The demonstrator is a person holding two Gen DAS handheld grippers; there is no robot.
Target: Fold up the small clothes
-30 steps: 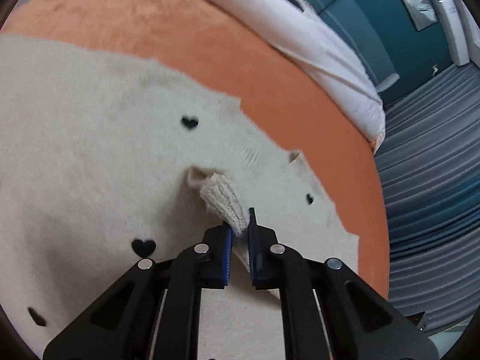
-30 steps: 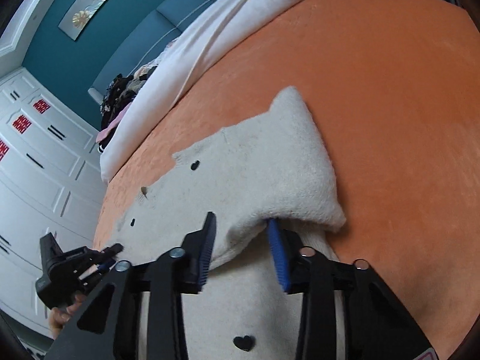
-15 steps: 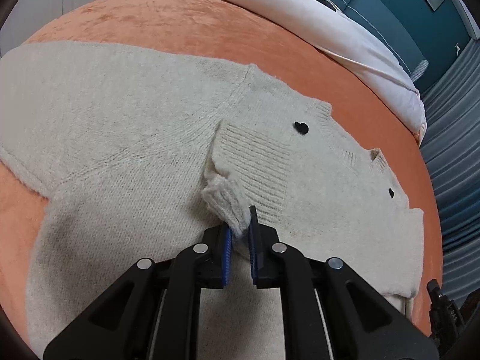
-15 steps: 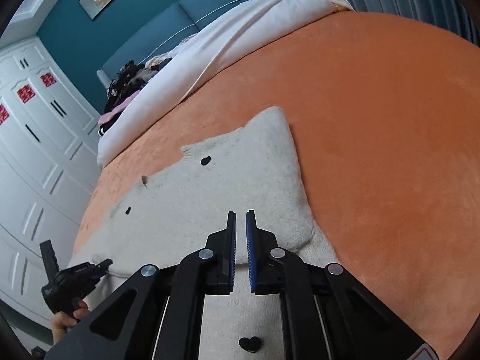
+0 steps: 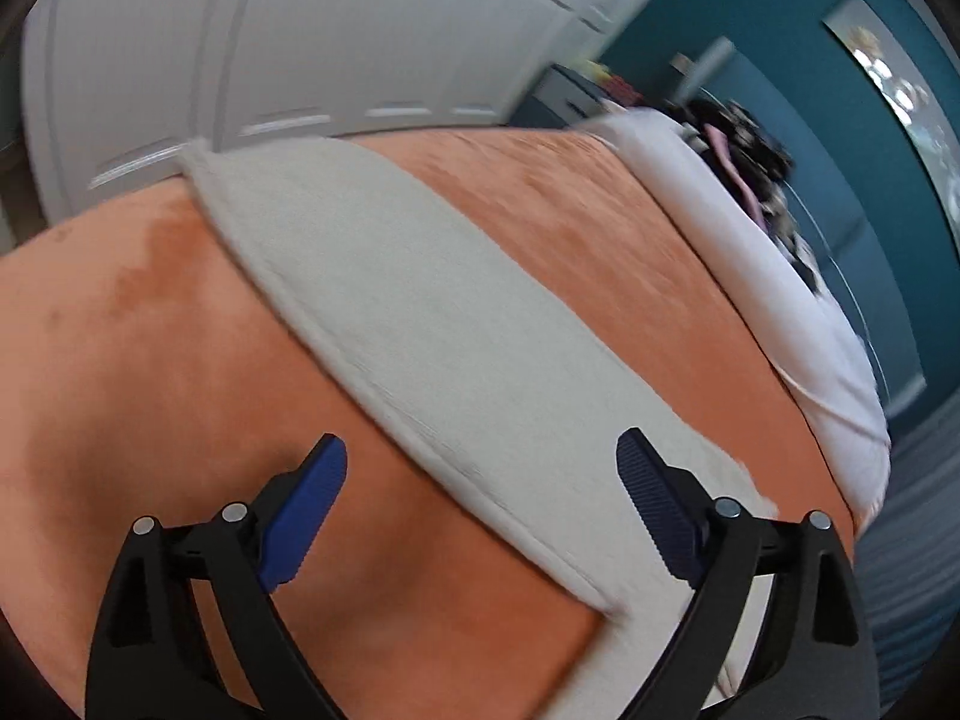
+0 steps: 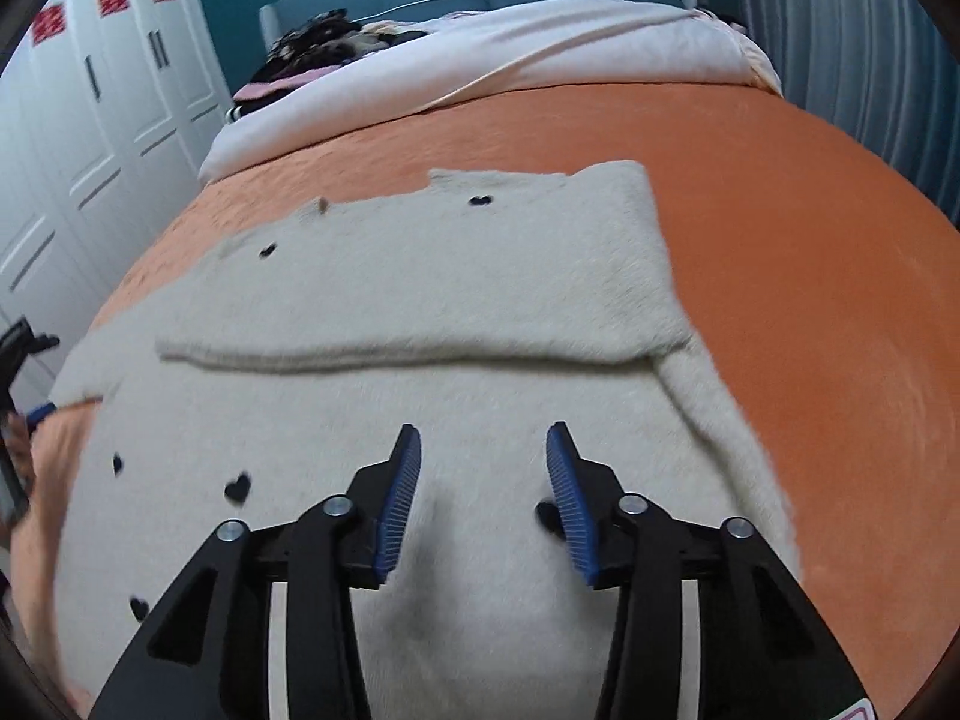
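Sweater (image 6: pixel 420 312) lies flat on the orange bedspread (image 6: pixel 780 240), one part folded over. Left gripper (image 5: pixel 480 468) and right gripper (image 6: pixel 480 456) both gape empty. Soft, light, floppy knit; best pinched at an edge or corner.

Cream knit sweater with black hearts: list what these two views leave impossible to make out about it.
- Left wrist view: the cream knit sweater with black hearts is motion-blurred; no hearts show, and the open left claw covers its near end.
- Right wrist view: the sweater's near hem is hidden behind the open right claw.
- Right wrist view: what lies under the folded-over sleeve is covered.
- Right wrist view: the left claw is cut off by the frame edge.
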